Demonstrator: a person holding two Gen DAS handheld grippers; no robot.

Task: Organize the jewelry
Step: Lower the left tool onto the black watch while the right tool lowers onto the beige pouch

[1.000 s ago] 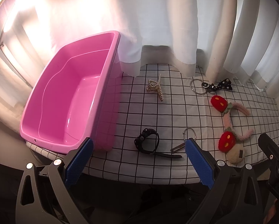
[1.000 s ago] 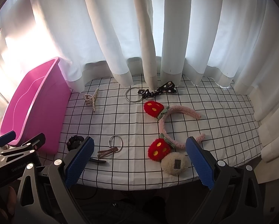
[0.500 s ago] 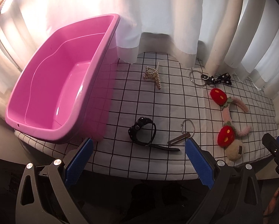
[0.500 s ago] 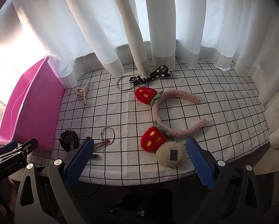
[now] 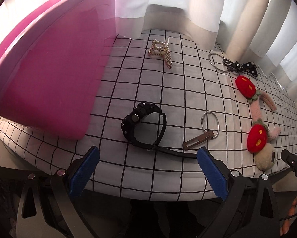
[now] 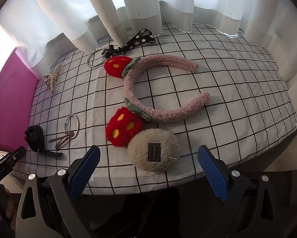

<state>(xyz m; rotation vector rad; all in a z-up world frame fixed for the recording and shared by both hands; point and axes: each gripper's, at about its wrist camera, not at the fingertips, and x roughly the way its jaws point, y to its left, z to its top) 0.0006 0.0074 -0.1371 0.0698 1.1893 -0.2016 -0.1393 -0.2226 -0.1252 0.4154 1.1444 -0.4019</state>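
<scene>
A black wristwatch (image 5: 143, 126) lies on the checked cloth just beyond my left gripper (image 5: 147, 173), which is open and empty. To its right are a silver bangle (image 5: 211, 122) and a brown hair clip (image 5: 198, 139). A pearl claw clip (image 5: 161, 51) lies farther back. My right gripper (image 6: 148, 170) is open over the table's front edge, with a beige fluffy pouch (image 6: 153, 151) just ahead of it. Behind the pouch lies a pink headband (image 6: 148, 91) with red strawberry puffs (image 6: 123, 129).
A pink tub (image 5: 49, 75) stands at the left on the table (image 5: 148, 178). A large ring (image 6: 95, 60) and a black dotted bow (image 6: 132, 42) lie at the back by the white curtains (image 6: 140, 4). The cloth's right half (image 6: 237, 83) is bare.
Both grippers have moved forward and lower toward the table. The watch and the beige pouch now look much larger and closer. Nothing on the cloth has shifted.
</scene>
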